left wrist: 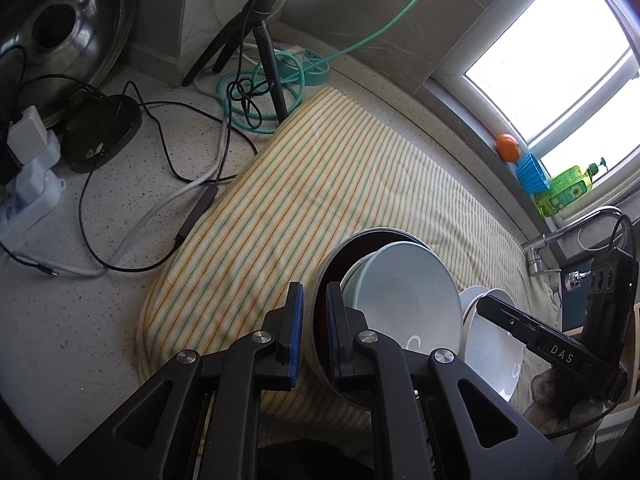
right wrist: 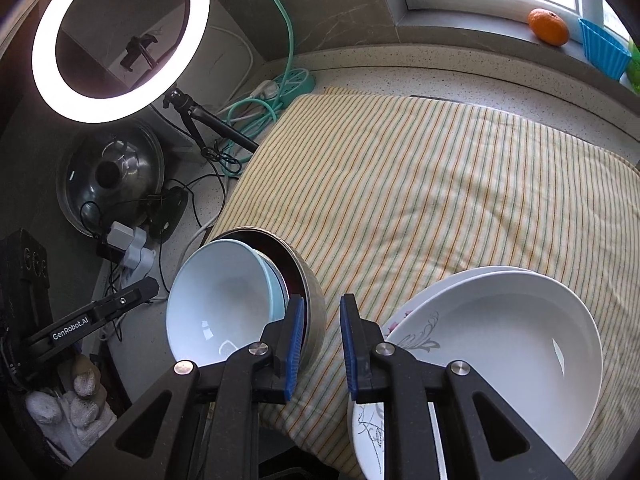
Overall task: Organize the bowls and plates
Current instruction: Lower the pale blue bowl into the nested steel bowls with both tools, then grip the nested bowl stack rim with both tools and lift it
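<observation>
My left gripper (left wrist: 314, 330) is pinched nearly shut on the rim of the steel bowl (left wrist: 320, 344), one pad inside the dark wall and one outside, and the bowl stands tipped on its side on the striped towel (left wrist: 320, 184) with a pale blue bowl (left wrist: 408, 300) nested in it, a second pale rim showing behind that one. My right gripper (right wrist: 320, 344) holds nothing: its jaws are opening, with only towel showing between the pads, just beside the steel bowl's outer wall. To its right lie the stacked white plates (right wrist: 500, 344), close to the bowls. The worry, as I judge it, is the tilt: the blue bowl only leans in there, so a jolt or roll of my left wrist could slide it out onto the plates and chip something. My thin rim pinch could also slip under the nested weight.
</observation>
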The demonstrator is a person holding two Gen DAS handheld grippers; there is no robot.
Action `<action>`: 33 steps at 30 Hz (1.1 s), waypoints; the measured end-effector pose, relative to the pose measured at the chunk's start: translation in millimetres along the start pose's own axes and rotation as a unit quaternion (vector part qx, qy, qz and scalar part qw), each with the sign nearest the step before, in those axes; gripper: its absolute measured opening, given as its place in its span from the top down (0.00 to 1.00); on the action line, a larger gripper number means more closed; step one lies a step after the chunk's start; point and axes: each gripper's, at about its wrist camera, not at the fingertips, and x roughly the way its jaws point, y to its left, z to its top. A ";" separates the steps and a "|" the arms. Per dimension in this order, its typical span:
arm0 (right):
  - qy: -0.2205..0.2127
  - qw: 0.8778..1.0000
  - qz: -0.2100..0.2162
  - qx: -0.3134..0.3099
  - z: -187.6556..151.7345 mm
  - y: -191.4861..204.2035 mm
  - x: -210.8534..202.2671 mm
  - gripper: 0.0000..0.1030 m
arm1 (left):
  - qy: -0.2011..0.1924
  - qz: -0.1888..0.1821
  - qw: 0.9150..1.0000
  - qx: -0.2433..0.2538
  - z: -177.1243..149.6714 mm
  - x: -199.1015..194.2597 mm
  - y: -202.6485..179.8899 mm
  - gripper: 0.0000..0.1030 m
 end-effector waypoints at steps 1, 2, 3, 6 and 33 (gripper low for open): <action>0.001 1.000 -0.001 0.000 -0.3 -0.5 1.1 0.84 | 0.001 0.003 1.000 0.002 -0.7 1.5 -0.5 0.91; 0.002 1.000 -0.001 0.000 -1.1 -0.5 2.1 0.84 | 0.002 0.006 1.000 0.004 -1.1 3.2 -0.4 0.91; 0.003 1.000 -0.001 0.000 -1.3 0.0 3.4 0.84 | 0.004 0.006 1.000 0.003 -1.1 4.9 0.2 0.91; 0.006 1.000 -0.002 -0.002 -1.6 1.7 7.8 0.84 | 0.009 0.006 1.000 0.003 -1.5 9.3 1.2 0.91; 0.041 0.999 -0.002 -0.009 -1.7 4.8 36.4 0.84 | 0.029 0.008 1.000 0.003 -3.8 30.4 2.9 0.91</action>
